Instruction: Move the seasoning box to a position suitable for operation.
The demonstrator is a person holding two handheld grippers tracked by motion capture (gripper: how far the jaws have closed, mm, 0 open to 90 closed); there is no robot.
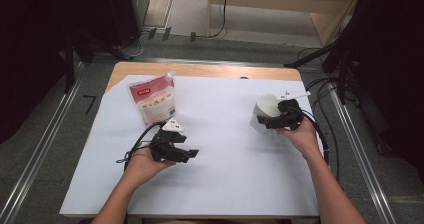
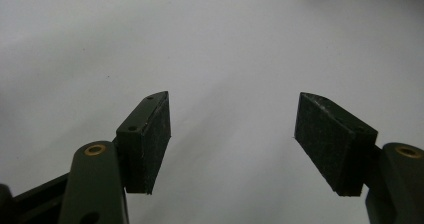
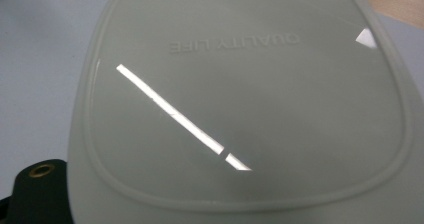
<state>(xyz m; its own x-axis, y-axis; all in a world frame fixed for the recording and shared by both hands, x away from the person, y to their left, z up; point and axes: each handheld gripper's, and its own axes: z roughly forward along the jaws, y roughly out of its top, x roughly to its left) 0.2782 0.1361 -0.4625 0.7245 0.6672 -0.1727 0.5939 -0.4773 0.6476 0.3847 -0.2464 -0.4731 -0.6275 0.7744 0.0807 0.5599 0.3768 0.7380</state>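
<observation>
Lid (image 3: 240,109) fills my right gripper (image 1: 286,115) view atop the tub (image 1: 264,116), table's right side; grip unclear, so it could slip. Left gripper (image 1: 181,151) idles wide open, empty.

Evenly lit from overhead; surface (image 1: 225,149) bright, surroundings near black at both sides. Soft, faint shadows. Sharp streak of glare across pale lid (image 3: 240,109) directly ahead of right gripper. Left gripper (image 2: 232,139) pads crisp, background beyond featureless, slightly soft.
</observation>
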